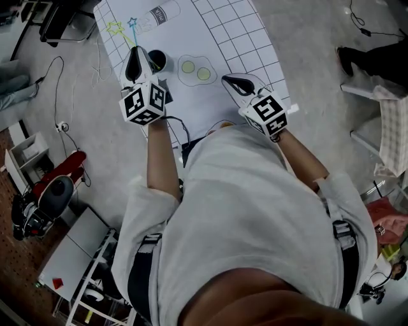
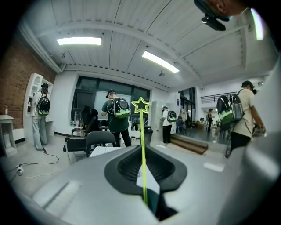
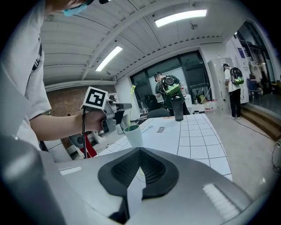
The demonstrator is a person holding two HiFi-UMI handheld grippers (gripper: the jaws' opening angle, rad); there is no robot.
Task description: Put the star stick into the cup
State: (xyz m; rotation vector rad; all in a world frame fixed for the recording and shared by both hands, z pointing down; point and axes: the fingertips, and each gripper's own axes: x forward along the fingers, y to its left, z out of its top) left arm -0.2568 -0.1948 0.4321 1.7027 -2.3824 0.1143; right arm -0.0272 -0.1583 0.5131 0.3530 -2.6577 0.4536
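My left gripper is shut on the lower end of a thin yellow-green star stick. The stick slants up and away to its star. In the left gripper view the star stick rises straight from between the jaws of the left gripper, which holds it in the air. A pale green cup stands upright on the mat just right of that gripper. The right gripper view shows the cup beside the left gripper. My right gripper hovers over the mat, shut and holding nothing.
A white mat with a grid and a printed fried egg covers the table. A bottle stands at the mat's far end. Several people with backpacks stand in the room. Chairs and cables lie on the floor to the left.
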